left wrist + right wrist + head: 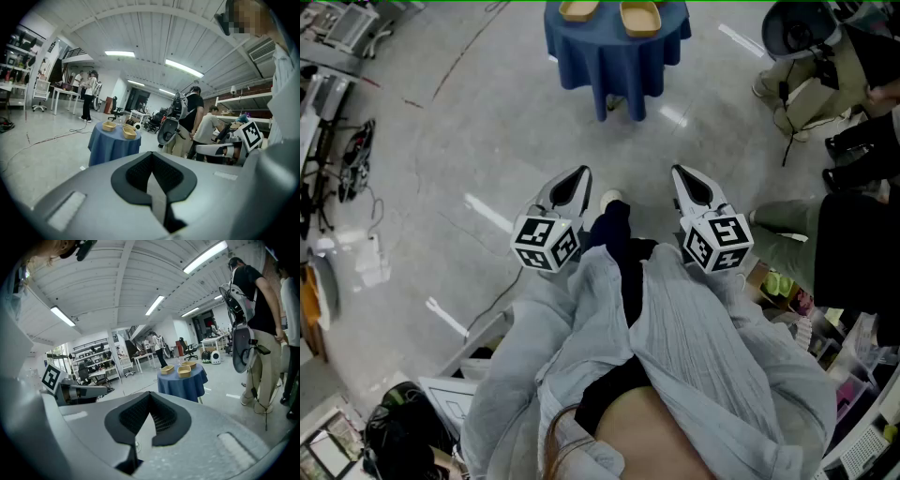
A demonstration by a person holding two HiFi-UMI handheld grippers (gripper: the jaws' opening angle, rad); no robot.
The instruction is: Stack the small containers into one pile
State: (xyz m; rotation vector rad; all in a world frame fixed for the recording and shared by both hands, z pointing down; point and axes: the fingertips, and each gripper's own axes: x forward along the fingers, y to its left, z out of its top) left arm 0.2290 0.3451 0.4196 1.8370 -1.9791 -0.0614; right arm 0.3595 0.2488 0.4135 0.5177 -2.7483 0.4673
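Bright ceiling strips (183,68), dark fisheye corners

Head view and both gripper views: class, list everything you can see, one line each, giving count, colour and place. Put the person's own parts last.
small containers: three, yellow, side by side on the round table, not stacked.
round table: one, blue cloth, ahead of the person across the floor.
floor: one, grey, with white marks.
bystanders: several, in dark and light clothes, to the person's right and far back in the hall.
sleeves: two, light grey, bottom of the head view.
left gripper: one, grey and black, jaws together, empty.
right gripper: one, grey and black, jaws together, empty.
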